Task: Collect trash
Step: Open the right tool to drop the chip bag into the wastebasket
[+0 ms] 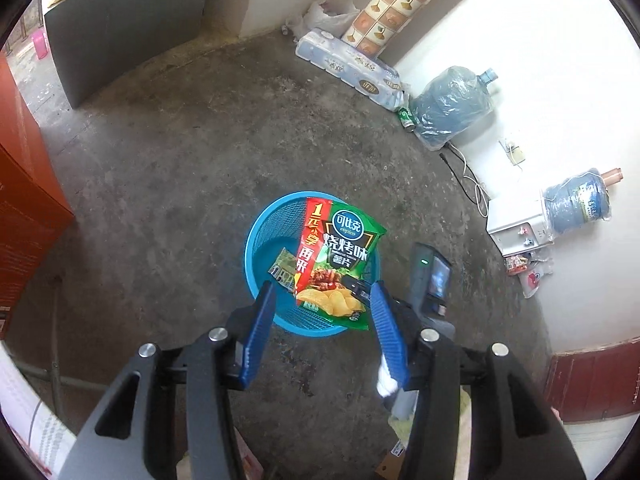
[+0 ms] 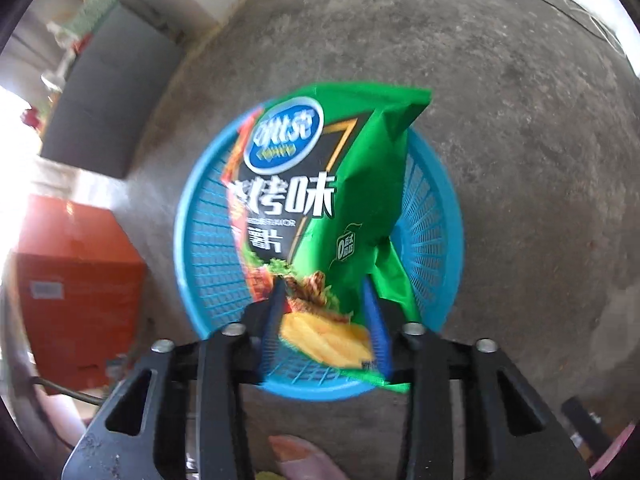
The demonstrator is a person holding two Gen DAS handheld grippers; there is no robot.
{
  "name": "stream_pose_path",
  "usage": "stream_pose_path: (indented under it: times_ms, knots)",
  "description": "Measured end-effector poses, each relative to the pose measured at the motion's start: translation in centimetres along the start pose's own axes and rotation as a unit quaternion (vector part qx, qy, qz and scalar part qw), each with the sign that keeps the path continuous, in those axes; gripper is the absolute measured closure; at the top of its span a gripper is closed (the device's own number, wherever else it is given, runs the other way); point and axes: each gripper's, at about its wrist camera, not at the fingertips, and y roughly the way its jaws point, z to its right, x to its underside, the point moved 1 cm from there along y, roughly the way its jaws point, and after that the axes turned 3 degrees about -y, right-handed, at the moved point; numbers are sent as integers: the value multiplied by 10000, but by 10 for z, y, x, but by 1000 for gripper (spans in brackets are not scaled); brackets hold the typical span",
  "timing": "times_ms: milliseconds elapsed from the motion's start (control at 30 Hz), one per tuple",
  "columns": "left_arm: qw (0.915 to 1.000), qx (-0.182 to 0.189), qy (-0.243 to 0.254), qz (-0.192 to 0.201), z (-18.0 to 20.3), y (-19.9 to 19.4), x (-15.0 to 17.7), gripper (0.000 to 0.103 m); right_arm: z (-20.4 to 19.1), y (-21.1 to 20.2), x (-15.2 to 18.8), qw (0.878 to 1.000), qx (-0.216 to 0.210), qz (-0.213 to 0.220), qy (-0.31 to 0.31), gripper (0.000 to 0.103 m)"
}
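Note:
A green chip bag [image 1: 338, 258] hangs over a blue mesh basket [image 1: 264, 232] on the concrete floor. My right gripper [image 2: 324, 308] holds the bag [image 2: 320, 208] by its lower end between its blue fingers [image 2: 376, 320], above the basket [image 2: 200, 240]. The right gripper also shows in the left wrist view [image 1: 362, 294], at the bag's lower right. A small green wrapper [image 1: 283, 270] lies inside the basket. My left gripper [image 1: 322, 292] is open and empty, above the basket's near rim.
Orange boxes [image 1: 24, 184] stand at the left. Tissue packs [image 1: 352, 68], a green can [image 1: 406, 116], wrapped water jugs [image 1: 452, 104] and a white dispenser [image 1: 520, 224] line the right wall. A grey board [image 1: 120, 20] leans at the back.

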Motion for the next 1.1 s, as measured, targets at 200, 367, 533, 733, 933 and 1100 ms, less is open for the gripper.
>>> stream_pose_path:
  times_ms: [200,367,533,733,933,1100]
  knots:
    - [9995,-60,-160,265,-32,-58,26,55,-25,70,-21,9951,486,-677,-524,76]
    - [9986,-56,-345,408,-55,-84,39,55,-33,122,-32,9840,927,-1307,-776,74]
    - [9984,-30,-334,453,-65,-91,43,55,-51,147,-47,9660,1511,-1627,-1324,70]
    - [9976,65,-487,493,-73,-99,51,55,-42,141,-63,9804,669,-1709,-721,52]
    - [9955,72,-528,779,-75,-131,65,55,-5,56,-72,9962,-378,-776,-112,39]
    - [9922,199,-520,1113,-71,-168,90,54,27,-25,-53,9911,-1281,-265,252,39]
